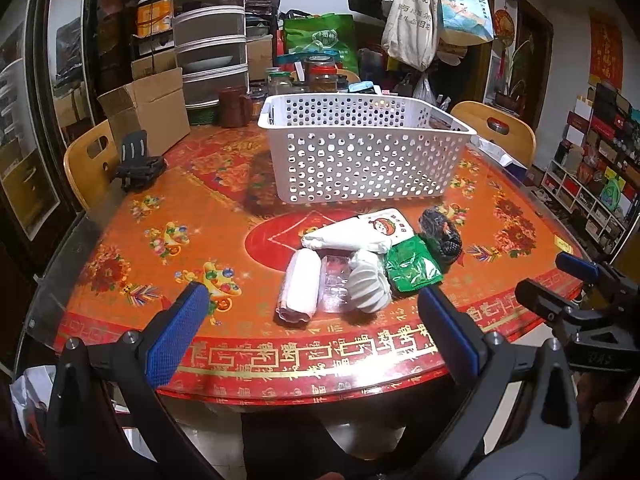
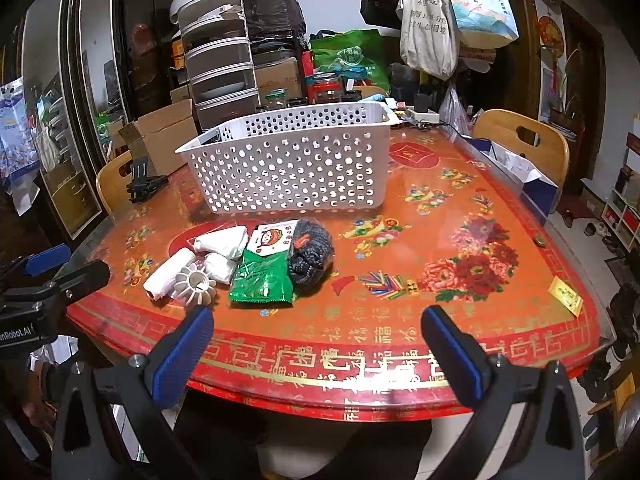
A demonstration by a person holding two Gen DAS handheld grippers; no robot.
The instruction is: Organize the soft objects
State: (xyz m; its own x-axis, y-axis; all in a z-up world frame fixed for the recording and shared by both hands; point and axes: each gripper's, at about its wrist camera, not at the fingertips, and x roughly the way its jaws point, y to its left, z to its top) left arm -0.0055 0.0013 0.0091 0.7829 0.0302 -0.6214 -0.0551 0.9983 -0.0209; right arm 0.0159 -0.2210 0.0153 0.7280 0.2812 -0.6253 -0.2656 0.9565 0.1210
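Left wrist view is showing our left gripper [image 1: 310, 316] gaping wide, holding nothing. Our right gripper [image 2: 316, 334] is gaping too. Soft packs [image 1: 414, 264] are lying near the white basket [image 1: 360, 160].

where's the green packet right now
The green packet lies flat on the table in front of the white basket, between the white ribbed piece and the black mesh bundle.
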